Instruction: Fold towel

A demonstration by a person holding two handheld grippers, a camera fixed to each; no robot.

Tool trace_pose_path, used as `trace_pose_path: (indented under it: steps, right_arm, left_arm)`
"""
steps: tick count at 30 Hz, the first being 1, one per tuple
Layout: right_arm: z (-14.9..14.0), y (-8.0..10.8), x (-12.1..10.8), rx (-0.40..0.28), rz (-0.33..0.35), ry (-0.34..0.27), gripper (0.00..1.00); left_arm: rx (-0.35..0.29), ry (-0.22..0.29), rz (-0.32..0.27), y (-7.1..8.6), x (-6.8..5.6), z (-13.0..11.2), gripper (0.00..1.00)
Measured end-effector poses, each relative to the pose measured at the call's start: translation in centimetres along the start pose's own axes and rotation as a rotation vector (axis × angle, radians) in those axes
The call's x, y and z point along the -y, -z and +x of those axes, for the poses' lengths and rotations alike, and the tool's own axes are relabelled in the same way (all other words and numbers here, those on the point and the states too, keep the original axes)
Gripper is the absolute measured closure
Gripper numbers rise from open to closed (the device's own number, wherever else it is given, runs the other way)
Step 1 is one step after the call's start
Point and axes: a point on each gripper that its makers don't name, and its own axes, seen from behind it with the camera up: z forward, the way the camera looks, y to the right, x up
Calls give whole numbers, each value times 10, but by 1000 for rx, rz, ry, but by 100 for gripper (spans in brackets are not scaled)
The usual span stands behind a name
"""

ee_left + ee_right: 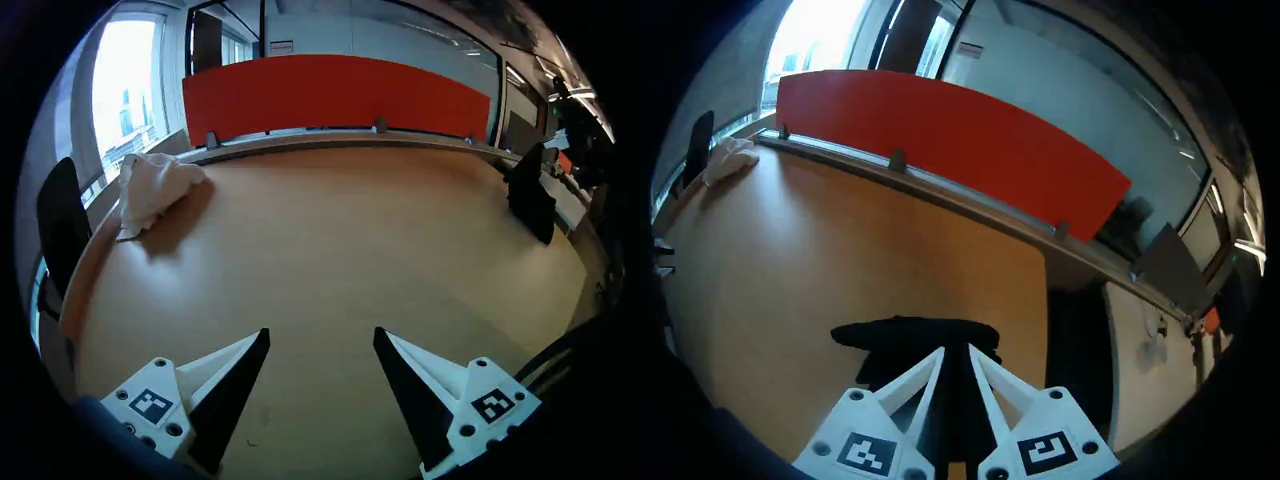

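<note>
Nearest, the left gripper hovers low over the wooden table with its jaws wide apart. The right gripper has its jaws drawn almost together, pinching dark fabric of the black towel, which lies bunched near the table's right edge. Farther off, a crumpled white towel sits at the table's far left corner. Along the back edge runs a red divider panel, with a bright window beyond it on the left.
</note>
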Motion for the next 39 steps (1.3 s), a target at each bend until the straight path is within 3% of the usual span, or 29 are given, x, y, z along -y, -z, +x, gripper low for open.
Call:
trace_pose_path:
  steps: [20,39]
  right_arm:
    - [-39,17,10,45,-8,-45,94]
    - [-103,14,-11,175,-41,-73,94]
  left_arm:
    - [-1,-6,-7,4,-2,-2,4]
    - [4,-16,-5,8,-2,-5,4]
